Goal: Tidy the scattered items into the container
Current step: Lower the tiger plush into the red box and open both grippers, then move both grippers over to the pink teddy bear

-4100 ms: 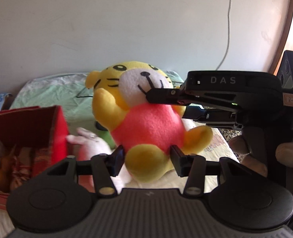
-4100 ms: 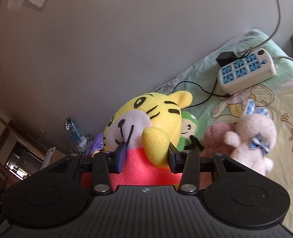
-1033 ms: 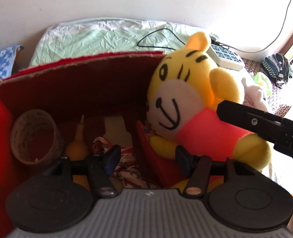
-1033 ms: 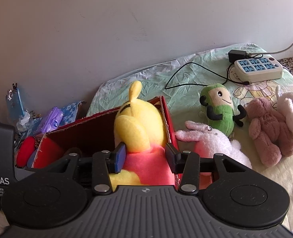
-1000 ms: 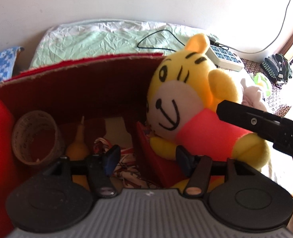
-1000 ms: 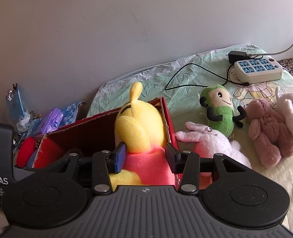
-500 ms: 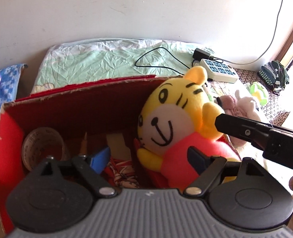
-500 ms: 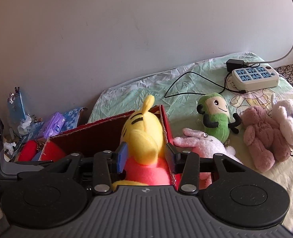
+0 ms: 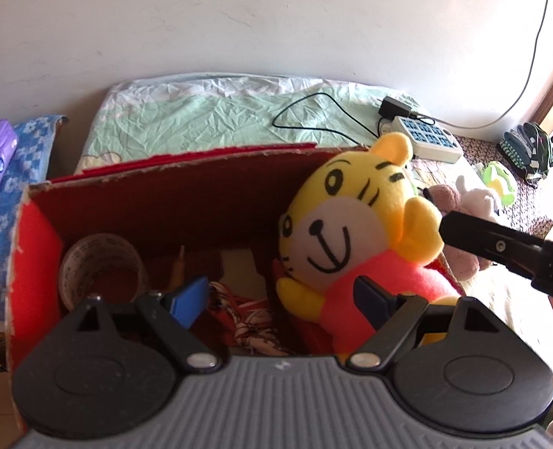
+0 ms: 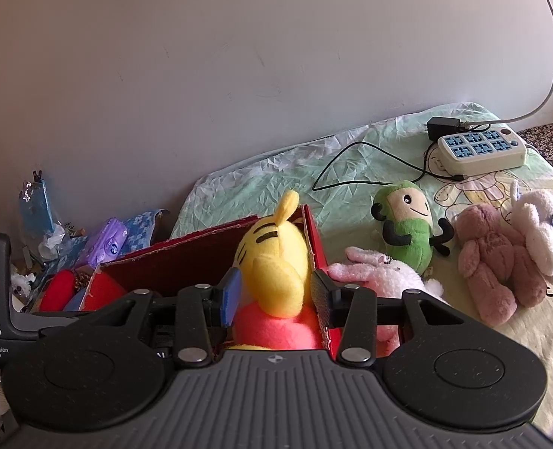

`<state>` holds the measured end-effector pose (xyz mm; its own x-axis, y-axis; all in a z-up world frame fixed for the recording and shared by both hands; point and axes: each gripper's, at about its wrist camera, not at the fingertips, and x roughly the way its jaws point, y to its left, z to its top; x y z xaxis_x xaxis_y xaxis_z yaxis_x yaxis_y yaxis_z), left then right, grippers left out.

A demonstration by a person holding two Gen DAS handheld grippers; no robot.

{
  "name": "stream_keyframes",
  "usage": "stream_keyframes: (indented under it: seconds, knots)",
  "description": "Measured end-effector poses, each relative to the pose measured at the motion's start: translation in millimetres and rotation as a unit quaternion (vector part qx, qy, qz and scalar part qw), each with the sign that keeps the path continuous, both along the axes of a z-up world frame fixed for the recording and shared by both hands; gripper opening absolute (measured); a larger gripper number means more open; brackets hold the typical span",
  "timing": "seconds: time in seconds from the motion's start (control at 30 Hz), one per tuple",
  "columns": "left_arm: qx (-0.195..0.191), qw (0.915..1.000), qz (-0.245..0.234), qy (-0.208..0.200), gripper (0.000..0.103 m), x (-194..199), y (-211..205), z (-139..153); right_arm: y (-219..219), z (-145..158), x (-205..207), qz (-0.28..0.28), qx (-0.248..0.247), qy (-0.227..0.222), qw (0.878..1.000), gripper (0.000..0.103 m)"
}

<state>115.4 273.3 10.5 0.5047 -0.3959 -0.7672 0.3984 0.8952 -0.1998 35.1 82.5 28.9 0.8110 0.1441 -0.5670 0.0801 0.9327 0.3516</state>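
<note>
We have the yellow tiger plush [image 9: 355, 235] sitting at the right end of the red cardboard box [image 9: 186, 198], its head above the rim and its pink-shirted body down inside against the right wall. Our right gripper [image 10: 274, 293] is clamped on it, one pad on each side of the raised yellow arm and shoulder, the jaws fairly narrow. In the left wrist view that same gripper reaches in from the right as a black bar touching the tiger's arm.

Our left gripper [image 9: 284, 299] stands wide open over the near side of the box with nothing held; its right finger [image 9: 373, 299] lies just in front of the pink shirt, and its left finger over the box's contents. Inside the box, to the left, we see a roll of clear tape [image 9: 100, 265] and, near the middle, a red-and-white patterned cloth [image 9: 246, 318].

On the bed [image 10: 261, 183] to the right of the box lie a pale pink bunny [image 10: 381, 273] touching the box wall, a green plush [image 10: 407, 224] beyond it, then a dusty-pink bear [image 10: 493, 262] and a white plush [image 10: 538, 232] pressed together. A power strip [image 10: 478, 149] lies far right near the wall, and a purple tissue pack [image 10: 106, 243] left of the box.
</note>
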Motion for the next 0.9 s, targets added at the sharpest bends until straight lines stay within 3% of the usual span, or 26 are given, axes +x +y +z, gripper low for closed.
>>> stream_keyframes:
  seconds: [0.27,0.47,0.63,0.9]
  knots:
    - [0.008,0.9993,0.007,-0.036,0.085,-11,-6,20,-5,5,-11,0.002,-0.014,-0.011,1.0,0.045]
    - [0.016,0.9969,0.001,-0.077,0.085,-29,-33,42,-35,0,-25,-0.017,-0.023,-0.01,1.0,0.045]
    - [0.017,0.9921,-0.026,-0.122,0.084,-53,-73,64,-78,-12,-33,-0.04,-0.005,0.009,0.999,0.045]
    - [0.005,0.9914,-0.089,-0.096,0.083,-85,-174,55,-162,-32,-34,-0.055,0.021,0.04,0.997,0.045]
